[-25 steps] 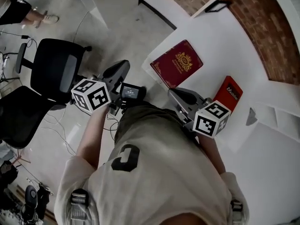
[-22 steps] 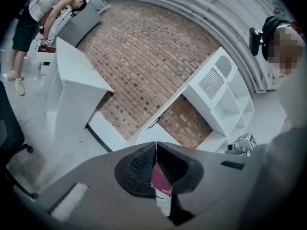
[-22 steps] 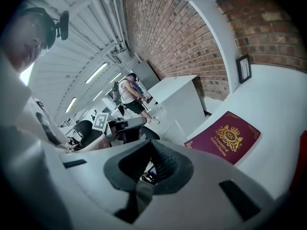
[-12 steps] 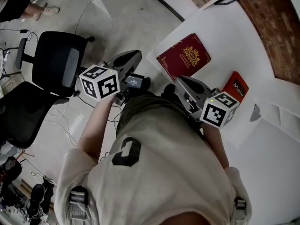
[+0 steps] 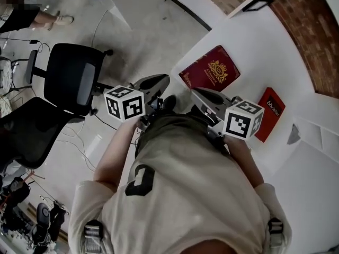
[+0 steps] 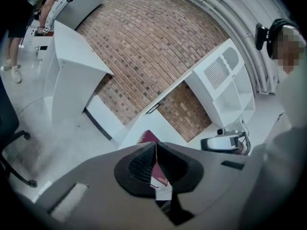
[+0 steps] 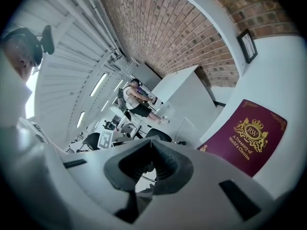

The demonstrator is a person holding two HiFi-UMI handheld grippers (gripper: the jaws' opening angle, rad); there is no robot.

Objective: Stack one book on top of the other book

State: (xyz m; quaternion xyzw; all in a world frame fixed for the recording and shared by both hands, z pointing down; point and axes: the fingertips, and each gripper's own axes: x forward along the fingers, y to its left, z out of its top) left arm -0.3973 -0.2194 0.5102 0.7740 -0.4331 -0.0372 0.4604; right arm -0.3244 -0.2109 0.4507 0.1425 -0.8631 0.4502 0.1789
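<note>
A maroon book [image 5: 211,74] with a gold crest lies flat near the corner of the white table [image 5: 249,41]. To its right lies a smaller red book [image 5: 271,110], apart from it. My left gripper [image 5: 161,79] hangs off the table's edge, short of the maroon book, jaws shut and empty. My right gripper [image 5: 197,91] sits just below the maroon book's near edge, also shut with nothing in it. In the left gripper view [image 6: 156,145] the maroon book [image 6: 149,136] peeks over the jaws. The right gripper view [image 7: 151,142] has the maroon book [image 7: 249,135] at its right.
A black office chair [image 5: 69,78] stands on the floor to the left, with cables around it. White shelving [image 5: 318,136] borders the table at the right, and a small grey object [image 5: 293,135] lies near it. A brick wall [image 5: 312,41] runs behind. A person [image 7: 136,99] stands far off.
The left gripper has moved right, closer to the table corner and the maroon book. The right gripper has edged up toward the same book. Both jaws stayed shut.
</note>
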